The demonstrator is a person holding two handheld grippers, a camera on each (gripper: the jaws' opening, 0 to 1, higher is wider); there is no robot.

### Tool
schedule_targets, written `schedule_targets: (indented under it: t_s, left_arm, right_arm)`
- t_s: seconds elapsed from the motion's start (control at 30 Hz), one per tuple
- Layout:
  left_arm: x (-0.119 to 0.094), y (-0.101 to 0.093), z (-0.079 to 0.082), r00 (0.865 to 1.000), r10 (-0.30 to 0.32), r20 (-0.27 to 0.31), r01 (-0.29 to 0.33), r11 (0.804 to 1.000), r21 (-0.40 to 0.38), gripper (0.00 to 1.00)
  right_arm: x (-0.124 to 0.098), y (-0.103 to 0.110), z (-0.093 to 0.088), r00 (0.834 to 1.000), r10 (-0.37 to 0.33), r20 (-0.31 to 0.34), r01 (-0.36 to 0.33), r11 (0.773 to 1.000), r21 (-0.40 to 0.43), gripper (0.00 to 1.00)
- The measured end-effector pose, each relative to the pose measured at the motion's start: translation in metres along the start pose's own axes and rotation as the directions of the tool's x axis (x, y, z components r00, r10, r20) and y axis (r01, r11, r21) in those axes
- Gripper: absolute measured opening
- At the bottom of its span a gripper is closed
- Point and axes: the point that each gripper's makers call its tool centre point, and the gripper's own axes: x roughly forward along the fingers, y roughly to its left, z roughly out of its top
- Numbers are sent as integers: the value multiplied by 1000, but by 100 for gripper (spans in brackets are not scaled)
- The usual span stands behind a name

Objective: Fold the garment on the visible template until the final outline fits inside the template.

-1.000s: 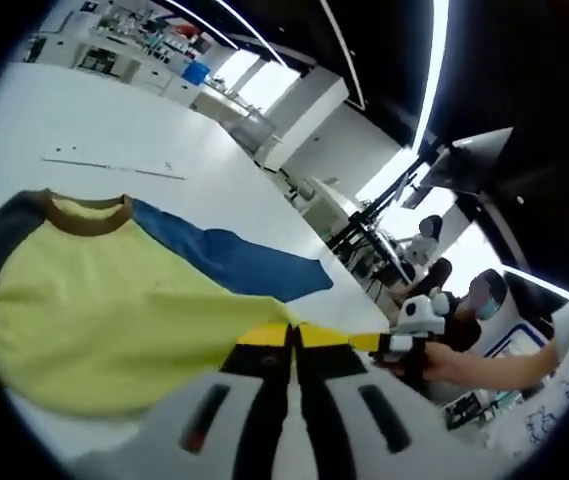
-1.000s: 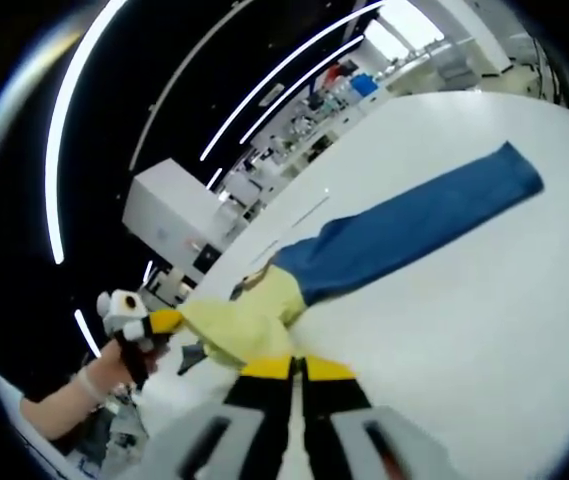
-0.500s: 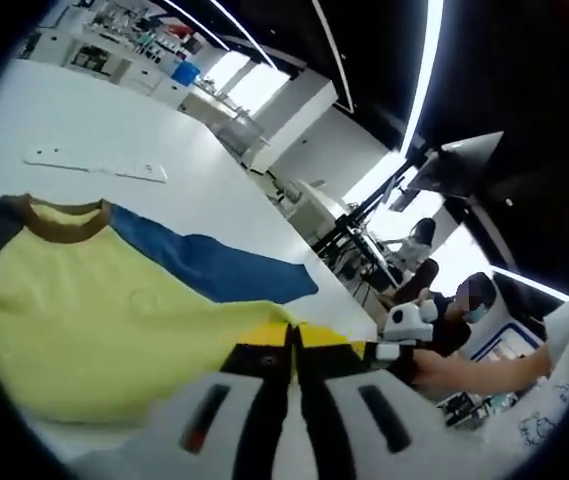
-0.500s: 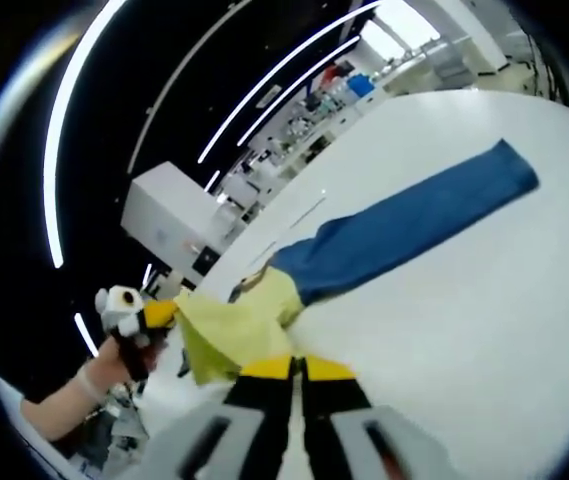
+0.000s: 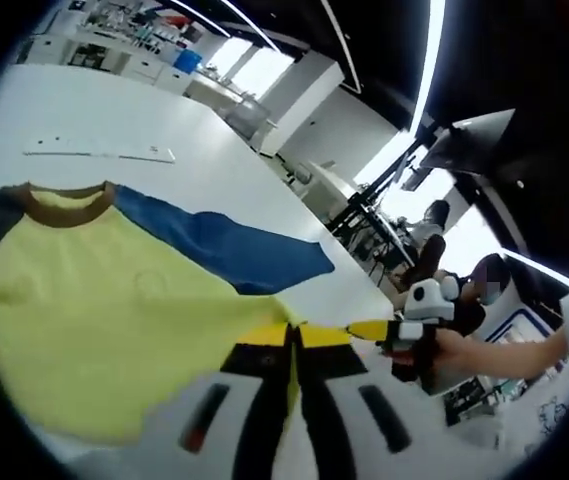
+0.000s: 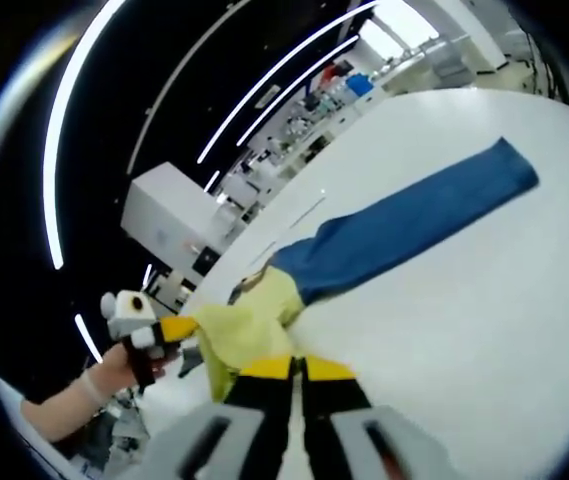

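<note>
Left gripper view: left tool (image 5: 292,335) at the bottom, jaws pressed together on the hem edge of the garment (image 5: 114,300), a yellow shirt with a brown collar (image 5: 62,203) and a blue sleeve (image 5: 229,252). Garment lies spread on the white surface (image 5: 114,110), hem end lifted toward the tool, collar at the far end. Blue sleeve runs flat from the collar side out to the garment's right. Other sleeve, on the garment's left by the collar, is dark (colour hard to call). Long thin white strip (image 5: 99,152) lies on the surface beyond the collar, well apart from the garment. Right tool (image 5: 362,330) comes in at the garment's right hem corner, yellow tips, held by a hand (image 5: 454,350); closed, pinching the hem there. Lab benches, a screen and seated people sit in the background past the surface.

Right gripper view: right tool (image 6: 292,368) jaws pressed together on yellow garment (image 6: 249,325) fabric, bunched and raised off the surface (image 6: 464,330). Blue sleeve (image 6: 414,225) stretches flat away from the bunch. Left tool (image 6: 186,327) is at the garment's far hem corner, yellow tips touching the fabric, hand (image 6: 114,365) behind it (grip looks shut on the cloth).
</note>
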Motion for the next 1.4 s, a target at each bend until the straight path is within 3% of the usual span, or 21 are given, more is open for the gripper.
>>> schedule_targets:
  t_s: [0.1,0.27,0.4,0.5,0.77,0.9,1.3,1.4]
  left_arm:
    - [0,0,-2,1000,6,-7,-6,1000,21,1]
    - [0,4,-5,1000,21,-22,-20,998,51,18]
    - [0,5,-9,999,27,-34,-24,996,86,39]
    - [0,3,-14,998,26,-51,-20,993,116,48]
    - [-2,-3,-27,996,27,-89,-16,992,122,64]
    - [-3,-4,-28,996,32,-81,-24,995,98,74]
    - [-18,-5,-33,997,51,-56,-51,999,2,92]
    - [-24,-2,-37,996,71,-52,-72,997,-20,89]
  right_arm:
    - [0,1,0,1000,1,2,-1,1000,2,0]
    - [0,1,0,1000,1,2,-1,1000,4,0]
    - [-1,1,0,1000,1,4,-1,1000,9,0]
    - [-1,1,-1,1000,0,4,0,1000,12,0]
    - [-2,1,-2,1000,3,7,-3,1000,16,0]
    - [-2,3,-2,1000,5,9,-5,1000,18,0]
    - [-3,4,-1,1000,11,9,-11,1000,12,0]
    - [-3,6,-1,1000,14,8,-14,1000,10,0]
